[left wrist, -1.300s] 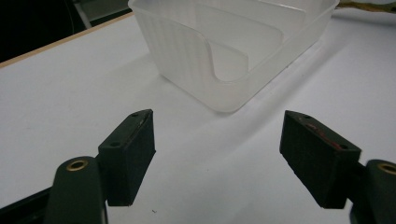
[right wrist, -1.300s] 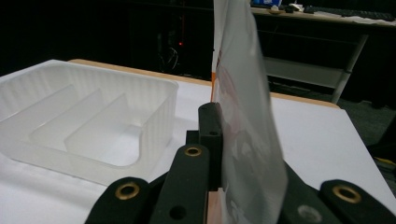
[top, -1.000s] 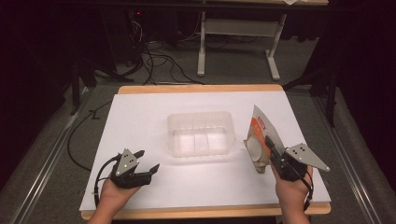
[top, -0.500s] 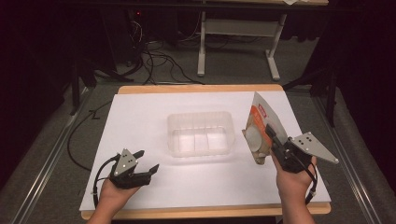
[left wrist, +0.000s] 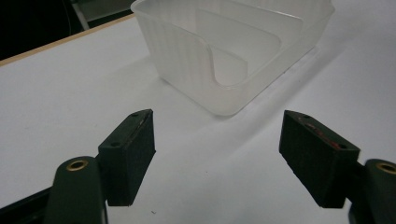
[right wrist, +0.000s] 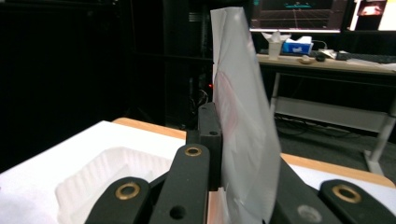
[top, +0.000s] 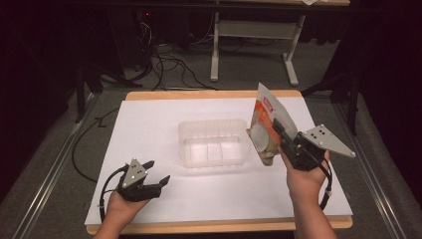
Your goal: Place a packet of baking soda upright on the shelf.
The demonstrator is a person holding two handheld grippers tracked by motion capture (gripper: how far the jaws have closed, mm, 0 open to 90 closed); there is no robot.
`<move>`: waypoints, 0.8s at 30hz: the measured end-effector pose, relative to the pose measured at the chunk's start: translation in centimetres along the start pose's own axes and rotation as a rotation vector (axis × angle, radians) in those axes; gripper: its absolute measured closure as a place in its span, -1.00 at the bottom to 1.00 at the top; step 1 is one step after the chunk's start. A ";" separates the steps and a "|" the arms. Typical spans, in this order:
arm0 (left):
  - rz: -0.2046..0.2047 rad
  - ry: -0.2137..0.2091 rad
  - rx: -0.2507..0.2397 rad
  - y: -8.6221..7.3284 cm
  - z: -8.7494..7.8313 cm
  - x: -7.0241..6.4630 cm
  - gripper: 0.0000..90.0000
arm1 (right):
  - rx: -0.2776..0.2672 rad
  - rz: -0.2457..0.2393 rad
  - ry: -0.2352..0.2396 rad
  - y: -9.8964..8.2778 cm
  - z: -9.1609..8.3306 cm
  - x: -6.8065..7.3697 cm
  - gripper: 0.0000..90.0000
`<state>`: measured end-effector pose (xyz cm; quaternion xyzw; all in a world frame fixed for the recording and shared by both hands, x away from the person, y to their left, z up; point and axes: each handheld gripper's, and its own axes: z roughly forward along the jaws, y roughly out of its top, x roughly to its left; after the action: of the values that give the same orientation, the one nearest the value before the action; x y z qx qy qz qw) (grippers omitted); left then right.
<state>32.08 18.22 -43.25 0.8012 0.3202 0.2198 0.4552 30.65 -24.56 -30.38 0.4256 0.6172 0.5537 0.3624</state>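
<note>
High view shows one pouch (top: 268, 127) clamped in the right gripper (top: 279, 134), one clear tray (top: 214, 144) holding nothing, left gripper (top: 158, 174) spread wide, holding nothing.

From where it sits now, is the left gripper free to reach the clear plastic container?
Probably yes. The left gripper rests open on the white table cover, jaws facing the clear container, with bare surface between them. The right gripper holds the pouch off to the container's far side.
</note>
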 end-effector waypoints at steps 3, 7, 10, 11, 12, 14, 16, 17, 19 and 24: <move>-0.004 0.000 -0.003 0.0 -0.1 0.0 -0.39 | -0.007 0.003 0.017 0.5 0.6 0.5 1.00; -0.003 0.001 -0.003 0.0 -0.2 0.1 -0.39 | -0.016 0.011 0.039 1.1 1.4 1.0 1.00; -0.004 0.002 -0.007 0.0 -0.2 0.0 -0.39 | -0.011 0.008 0.054 1.3 2.1 1.6 1.00; -0.004 0.000 -0.006 0.0 -0.3 0.0 -0.39 | -0.006 0.004 0.058 1.4 2.4 1.8 1.00; -0.003 0.001 -0.006 0.0 -0.3 0.0 -0.39 | 0.000 0.002 0.058 1.4 2.6 2.0 1.00; -0.001 0.001 -0.006 0.0 -0.3 0.0 -0.39 | 0.002 0.005 0.068 1.3 3.2 2.5 1.00; -0.001 0.001 -0.006 0.0 -0.3 0.0 -0.39 | 0.009 0.000 0.071 1.3 3.5 2.7 1.00; -0.001 0.001 -0.006 0.0 -0.3 0.0 -0.39 | 0.015 0.015 0.083 1.1 4.1 3.1 1.00; -0.001 0.000 -0.005 0.0 -0.3 0.0 -0.39 | 0.017 0.010 0.087 1.1 4.4 3.3 1.00; 0.002 0.000 -0.007 0.0 -0.3 0.0 -0.40 | 0.026 0.003 0.103 0.6 6.2 4.7 1.00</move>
<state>31.95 18.38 -43.10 0.7999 0.3186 0.2215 0.4578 34.68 -17.83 -30.49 0.4025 0.6415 0.5672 0.3237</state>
